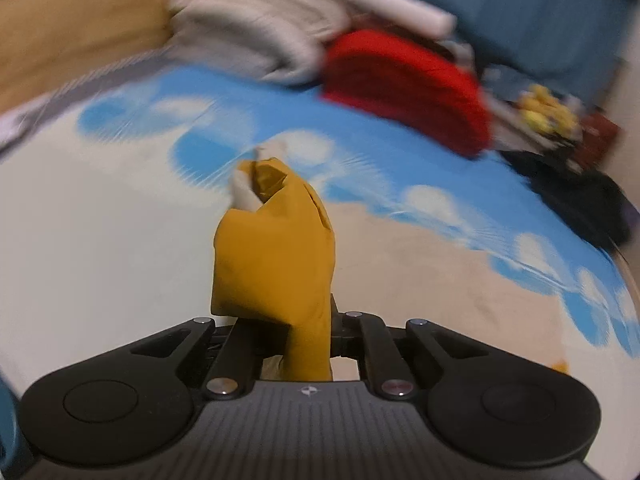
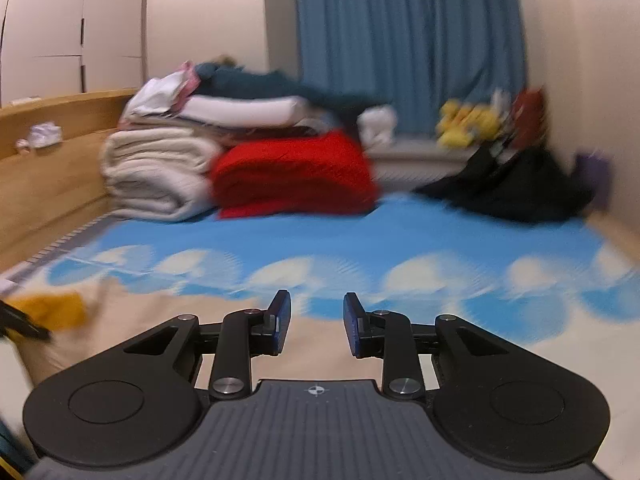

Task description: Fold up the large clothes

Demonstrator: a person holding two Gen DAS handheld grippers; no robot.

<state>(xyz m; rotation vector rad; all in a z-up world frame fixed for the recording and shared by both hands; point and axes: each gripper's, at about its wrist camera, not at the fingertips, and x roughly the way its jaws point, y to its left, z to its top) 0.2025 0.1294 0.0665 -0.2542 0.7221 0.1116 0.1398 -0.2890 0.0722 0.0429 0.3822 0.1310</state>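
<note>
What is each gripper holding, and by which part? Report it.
The left gripper is shut on the mustard garment, bunched between its fingers; which part of it cannot be told. The right gripper is open and holds nothing.

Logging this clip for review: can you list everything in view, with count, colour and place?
Garment: one, mustard yellow, bunched in the left gripper.
Bed sheet: one, blue with white clouds.
Folded blanket: one, red, far end of the bed.
Folded bedding: one stack, cream, left of the red.
Dark clothes: one heap, black, far right.
Curtain: blue, behind.
Soft toys: yellow, blurred, count unclear.
Left gripper: closed on the garment.
Right gripper: open, empty.
</note>
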